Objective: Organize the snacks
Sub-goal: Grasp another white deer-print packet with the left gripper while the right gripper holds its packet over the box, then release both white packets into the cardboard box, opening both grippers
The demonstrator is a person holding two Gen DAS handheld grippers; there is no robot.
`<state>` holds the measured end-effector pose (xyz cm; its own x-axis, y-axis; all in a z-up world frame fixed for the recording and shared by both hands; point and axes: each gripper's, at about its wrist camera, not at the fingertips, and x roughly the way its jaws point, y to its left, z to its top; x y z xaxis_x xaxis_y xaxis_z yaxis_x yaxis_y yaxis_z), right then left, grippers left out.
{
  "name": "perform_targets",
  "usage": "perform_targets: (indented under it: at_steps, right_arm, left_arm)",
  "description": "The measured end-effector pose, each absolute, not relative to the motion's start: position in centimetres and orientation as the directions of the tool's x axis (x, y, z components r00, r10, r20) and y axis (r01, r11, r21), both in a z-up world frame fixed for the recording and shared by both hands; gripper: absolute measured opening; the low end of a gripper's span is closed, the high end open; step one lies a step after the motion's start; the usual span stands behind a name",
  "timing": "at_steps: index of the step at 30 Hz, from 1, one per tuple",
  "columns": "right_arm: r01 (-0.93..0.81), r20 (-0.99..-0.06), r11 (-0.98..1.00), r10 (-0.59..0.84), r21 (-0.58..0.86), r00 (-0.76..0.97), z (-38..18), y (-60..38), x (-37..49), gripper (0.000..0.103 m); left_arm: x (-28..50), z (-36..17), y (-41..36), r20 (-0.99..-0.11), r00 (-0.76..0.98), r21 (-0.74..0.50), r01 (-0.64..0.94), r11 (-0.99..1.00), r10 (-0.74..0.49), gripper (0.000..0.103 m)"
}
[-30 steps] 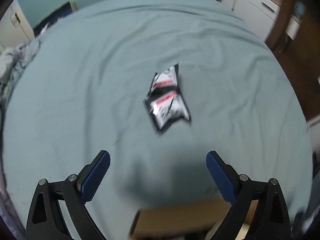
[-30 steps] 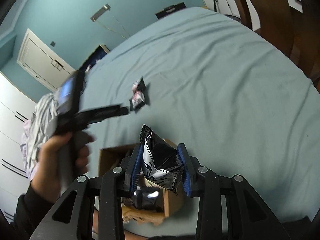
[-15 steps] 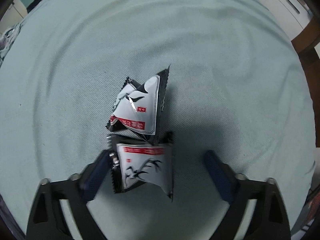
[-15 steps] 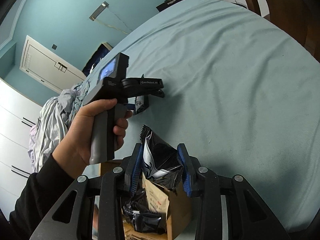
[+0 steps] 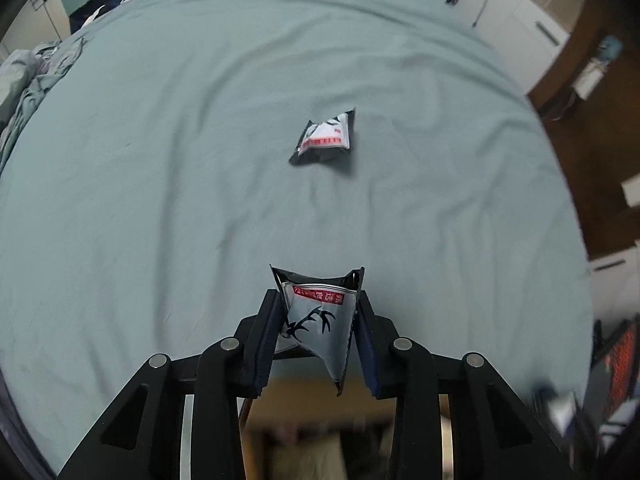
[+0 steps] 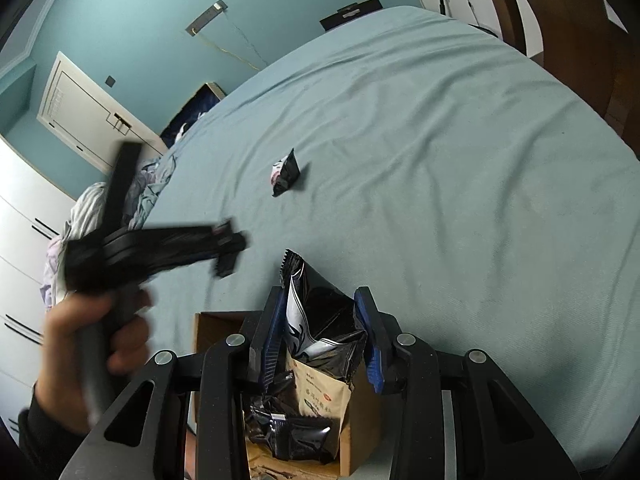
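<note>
My left gripper (image 5: 318, 320) is shut on a grey-and-black snack packet (image 5: 320, 316) with a red strip, held above the near edge of the bed. It shows blurred in the right wrist view (image 6: 228, 246). A second, like packet (image 5: 326, 136) lies alone on the teal sheet farther ahead, also in the right wrist view (image 6: 285, 172). My right gripper (image 6: 322, 332) is shut on a black foil packet (image 6: 320, 320), held over an open cardboard box (image 6: 320, 404) that holds several dark packets.
The box shows blurred below my left gripper (image 5: 304, 428). Crumpled bedding (image 6: 132, 196) lies at the bed's left side. White cabinets (image 5: 516, 12) and a brown wooden frame (image 5: 588, 92) stand to the right. A black item (image 6: 350, 14) sits at the bed's far end.
My left gripper closed on the nearer packet, lifted it and drew back toward the box, leaving one packet on the sheet. My right gripper has kept its packet over the box.
</note>
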<state>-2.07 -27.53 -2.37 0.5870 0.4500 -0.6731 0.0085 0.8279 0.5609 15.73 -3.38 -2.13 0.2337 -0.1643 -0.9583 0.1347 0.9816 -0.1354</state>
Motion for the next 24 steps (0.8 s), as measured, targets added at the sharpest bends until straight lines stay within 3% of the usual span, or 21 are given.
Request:
perform_targets:
  at_steps: [7, 11, 12, 19, 24]
  right_arm:
    - [0.045, -0.687, 0.835, 0.420, 0.549, 0.592, -2.0, -27.4, -2.3, 0.034]
    - [0.031, -0.693, 0.849, 0.408, 0.527, 0.595, -1.5, -26.6, -2.6, 0.034]
    - [0.026, -0.691, 0.850, 0.409, 0.526, 0.595, -1.4, -26.4, -2.7, 0.034]
    - [-0.038, -0.710, 0.912, 0.344, 0.409, 0.614, -0.9, -23.8, -3.4, 0.034]
    - [-0.152, -0.691, 0.888, 0.436, 0.434, 0.576, -0.6, -21.5, -3.8, 0.034]
  left_arm:
    - [7.7, 1.0, -1.7, -0.926, 0.219, -0.249, 0.252, 0.935, -0.306, 0.037]
    - [5.6, 0.8, -1.8, -0.900, 0.212, -0.296, 0.342, 0.892, -0.380, 0.078]
    - [5.0, 0.8, -1.8, -0.898, 0.245, -0.269, 0.351, 0.897, -0.365, 0.082]
    - [5.4, -0.6, 0.3, -0.912, 0.371, -0.088, 0.239, 0.967, -0.175, 0.082]
    - [5.6, -0.1, 0.9, -0.891, 0.449, 0.029, 0.203, 0.979, -0.066, 0.082]
